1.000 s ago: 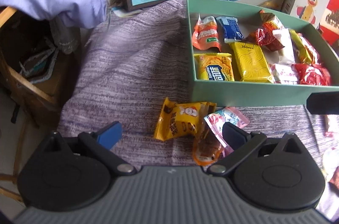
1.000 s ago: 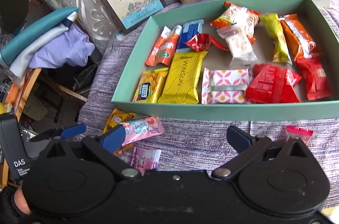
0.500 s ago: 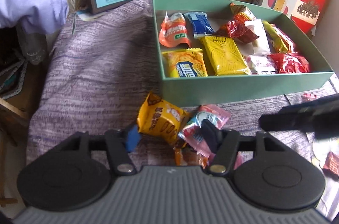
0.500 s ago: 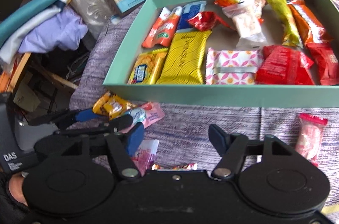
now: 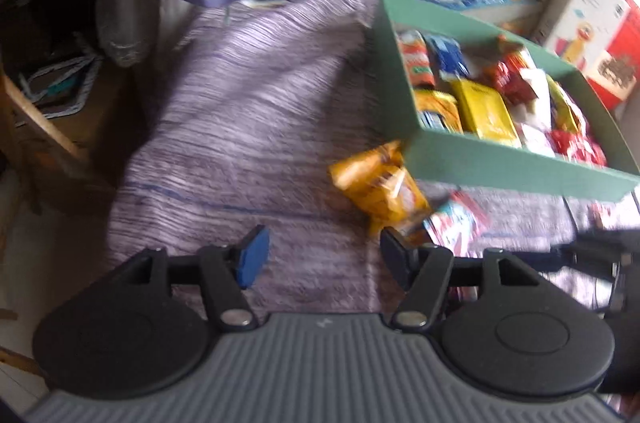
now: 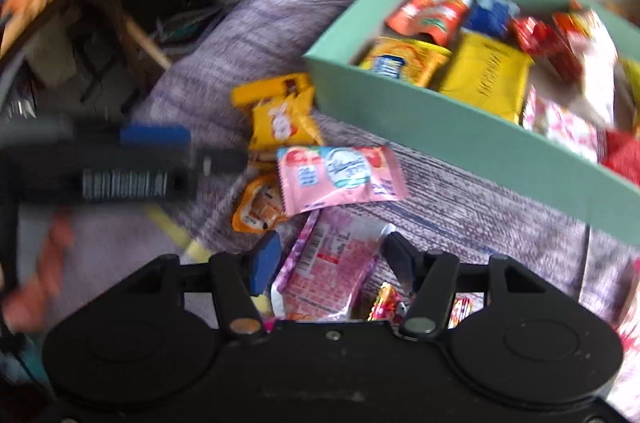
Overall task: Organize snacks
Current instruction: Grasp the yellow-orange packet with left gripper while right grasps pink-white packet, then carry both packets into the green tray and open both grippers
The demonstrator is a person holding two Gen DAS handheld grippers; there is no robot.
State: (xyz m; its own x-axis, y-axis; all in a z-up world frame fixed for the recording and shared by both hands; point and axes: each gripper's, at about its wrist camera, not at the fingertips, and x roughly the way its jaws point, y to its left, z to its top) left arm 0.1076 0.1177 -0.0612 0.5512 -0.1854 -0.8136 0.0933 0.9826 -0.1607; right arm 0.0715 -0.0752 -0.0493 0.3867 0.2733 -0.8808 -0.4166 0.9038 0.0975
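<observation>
Both tools slid left; loose packets crowd green box.

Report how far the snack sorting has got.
Done: many packets already lie in the green box. In hand: nothing gripped yet; the right gripper, whose fingers have just been closing, straddles a pink wrapper; the left gripper is open over bare cloth. Left: the yellow packet, pink sachet and orange packet outside.

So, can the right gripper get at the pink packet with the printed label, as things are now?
Probably yes. The right gripper is open with the pink packet lying between its fingers, nothing on top of it; the jaws have just been closing.
</observation>
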